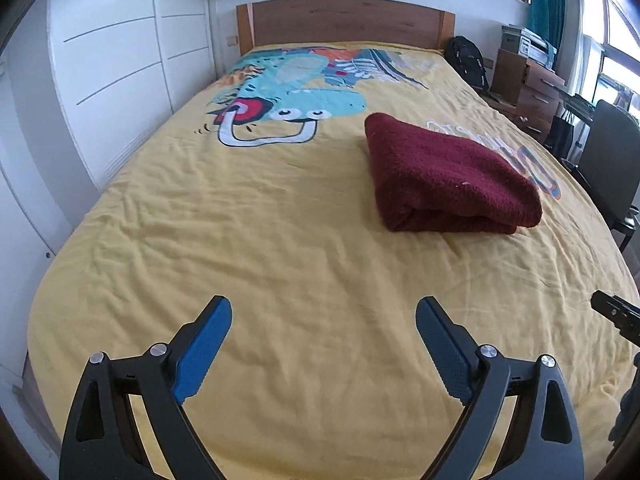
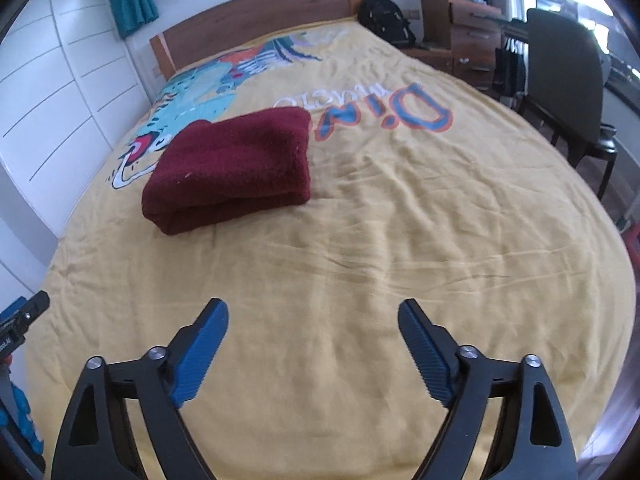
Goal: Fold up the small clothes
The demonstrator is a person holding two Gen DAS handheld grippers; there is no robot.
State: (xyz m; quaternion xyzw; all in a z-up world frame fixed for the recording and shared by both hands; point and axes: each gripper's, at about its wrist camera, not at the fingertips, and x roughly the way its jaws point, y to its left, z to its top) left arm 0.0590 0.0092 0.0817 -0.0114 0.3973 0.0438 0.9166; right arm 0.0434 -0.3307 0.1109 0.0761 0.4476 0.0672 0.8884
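Both grippers — left gripper [image 1: 323, 312], right gripper [image 2: 313, 314] — spread wide, empty; folded maroon cloth [image 1: 448, 172] on bedspread [image 1: 280, 240].

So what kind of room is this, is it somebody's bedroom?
Yes, most likely a bedroom, maybe a child's. There is a bed with a wooden headboard and a yellow dinosaur bedspread, white wardrobe doors beside it, and a folded dark red towel lying on the bed.

We've got a bed [image 1: 280, 240] with a wrinkly yellow dino-print cover [image 2: 400, 220] and wooden headboard [image 1: 344, 20], and a folded maroon towel [image 1: 448, 176] sitting on it, right of the dino's mouth.
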